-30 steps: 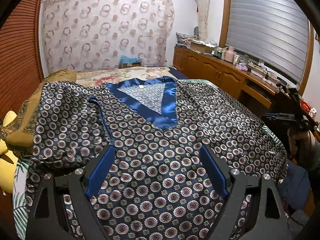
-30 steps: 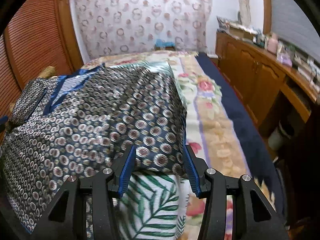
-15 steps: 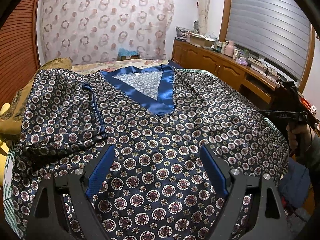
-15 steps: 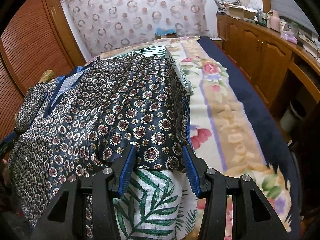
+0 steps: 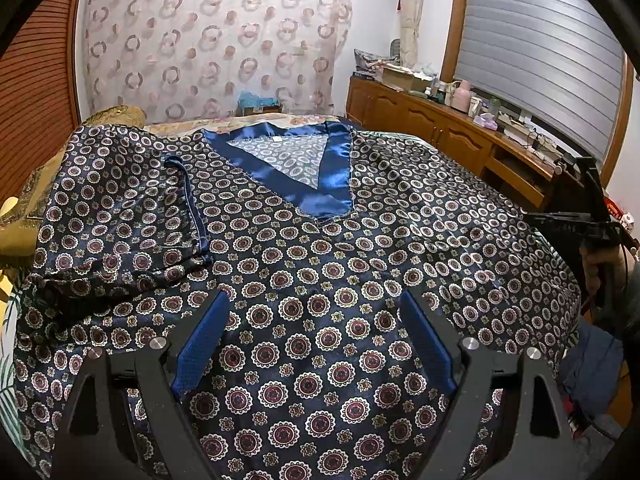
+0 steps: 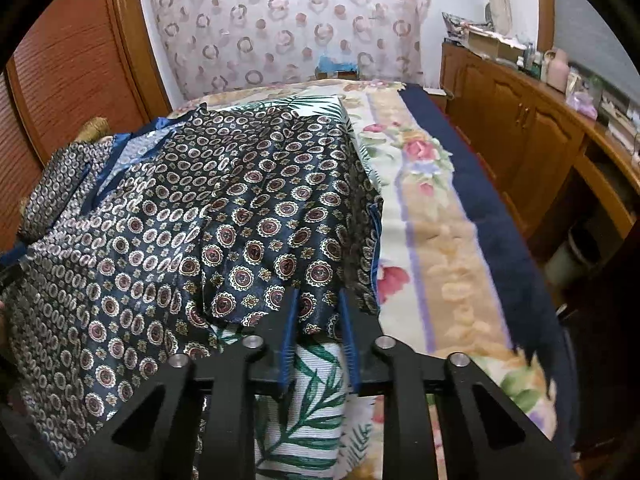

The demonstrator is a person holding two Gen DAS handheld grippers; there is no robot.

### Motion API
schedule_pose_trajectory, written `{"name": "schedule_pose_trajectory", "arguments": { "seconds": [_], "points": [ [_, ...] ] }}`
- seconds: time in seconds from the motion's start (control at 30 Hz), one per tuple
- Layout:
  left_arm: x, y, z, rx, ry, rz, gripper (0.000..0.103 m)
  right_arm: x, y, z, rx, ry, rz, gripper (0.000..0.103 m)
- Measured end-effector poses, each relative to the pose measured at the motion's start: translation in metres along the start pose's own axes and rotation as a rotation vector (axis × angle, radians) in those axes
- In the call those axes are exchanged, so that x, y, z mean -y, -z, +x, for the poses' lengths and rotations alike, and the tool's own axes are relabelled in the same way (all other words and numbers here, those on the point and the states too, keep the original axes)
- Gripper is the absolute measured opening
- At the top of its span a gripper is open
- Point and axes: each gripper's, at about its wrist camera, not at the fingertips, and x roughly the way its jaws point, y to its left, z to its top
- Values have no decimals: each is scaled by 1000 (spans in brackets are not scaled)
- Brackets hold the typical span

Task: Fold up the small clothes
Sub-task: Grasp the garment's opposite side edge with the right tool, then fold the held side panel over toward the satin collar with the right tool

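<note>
Left wrist view: the left claw (image 5: 314, 332) hangs spread wide over the patterned satin top (image 5: 320, 248) lying flat on the bed. Right wrist view: the right claw (image 6: 318, 312) is closing, pinching the top's (image 6: 240, 240) hem corner above the leaf-print sheet (image 6: 308, 408).

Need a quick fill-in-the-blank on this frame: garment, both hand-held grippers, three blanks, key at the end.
1. The patterned top has a V-neck trimmed in ____ satin.
2. The left hand-held gripper hovers above the top with its jaws ____.
3. The right hand-held gripper is closing on the top's hem, above a ____-print cloth.

Missing words: blue; open; leaf
</note>
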Motion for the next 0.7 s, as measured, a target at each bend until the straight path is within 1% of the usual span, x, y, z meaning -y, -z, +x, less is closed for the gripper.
{"name": "schedule_pose_trajectory", "arguments": {
  "seconds": [0.03,0.07,0.2,0.3,0.43,0.53,0.7],
  "points": [
    [0,0,1,0,0,-1,87,-1,-1,-1,6,8,-9,7],
    [0,0,1,-1,0,-1,87,-2,-2,-1,11,1,-11,5],
    [1,1,3,-3,-2,1,87,-13,-9,-9,55,-10,-43,4],
    [2,1,2,-1,-3,5,87,-29,-17,-20,108,-19,-76,4],
    [2,1,1,0,-3,4,87,-62,-21,-31,141,-74,-147,4],
    [2,0,1,2,-2,3,87,-85,-15,-25,124,-91,-204,4],
    [0,1,0,4,0,-1,87,-99,-2,-3,59,-93,-241,4]
  ]
}}
